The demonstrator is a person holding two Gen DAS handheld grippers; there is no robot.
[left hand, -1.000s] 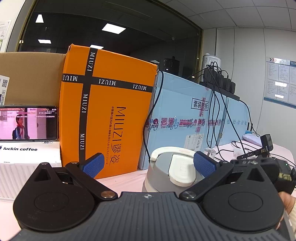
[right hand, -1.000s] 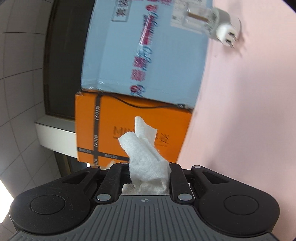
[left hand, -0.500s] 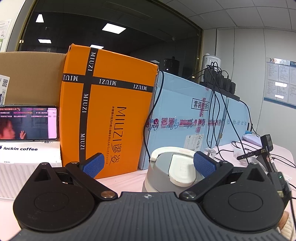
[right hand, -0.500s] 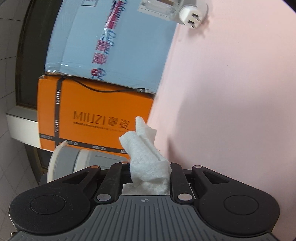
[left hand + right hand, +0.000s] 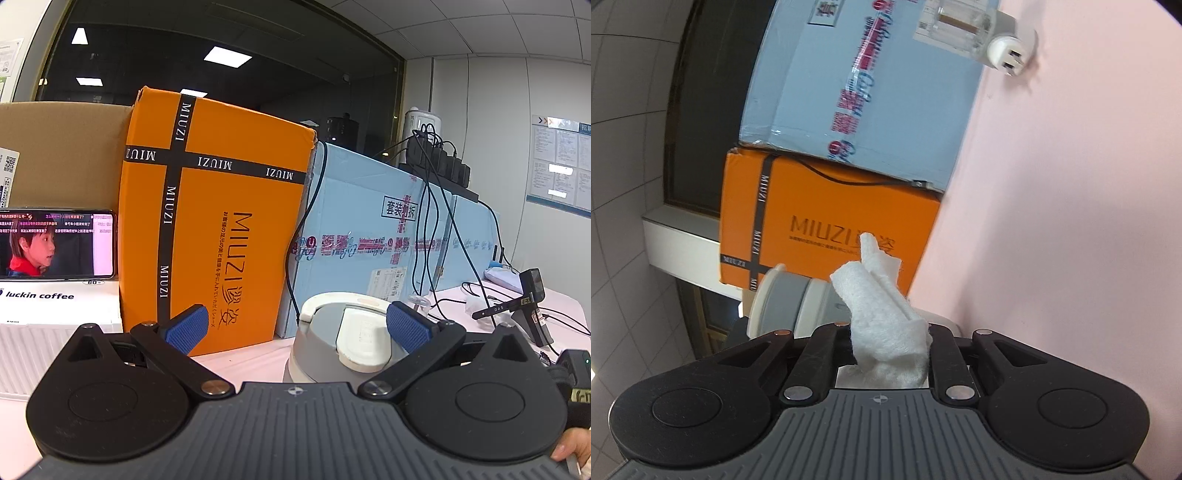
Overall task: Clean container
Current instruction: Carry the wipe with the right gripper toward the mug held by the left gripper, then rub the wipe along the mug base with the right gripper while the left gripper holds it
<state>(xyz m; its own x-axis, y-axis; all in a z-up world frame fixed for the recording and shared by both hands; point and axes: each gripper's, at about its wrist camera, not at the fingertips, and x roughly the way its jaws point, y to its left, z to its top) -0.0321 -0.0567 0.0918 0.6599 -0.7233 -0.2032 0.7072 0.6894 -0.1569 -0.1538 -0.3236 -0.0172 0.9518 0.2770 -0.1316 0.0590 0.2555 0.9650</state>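
The container [image 5: 340, 343] is a grey tumbler with a white flip lid, standing on the pink table [image 5: 251, 362]. My left gripper [image 5: 295, 328] is open and wide. The tumbler stands between its blue pads, close against the right pad [image 5: 406, 326] and well clear of the left one. In the right wrist view, which is rolled onto its side, the same tumbler [image 5: 790, 299] shows just beyond the left finger. My right gripper [image 5: 886, 332] is shut on a crumpled white paper towel [image 5: 882, 314] that sticks out forward and hides the fingertips.
An orange MIUZI box [image 5: 218, 221] and a light blue carton [image 5: 373, 232] with cables stand right behind the tumbler. A phone [image 5: 55, 243] rests on a white box at the left. A black handheld device [image 5: 528, 295] lies at the right; a small clear plug part [image 5: 982, 33] lies by the carton.
The right gripper with the towel has swung toward the tumbler, which has come into its view. Its body has slid off the right edge of the left wrist view. The left gripper has not moved.
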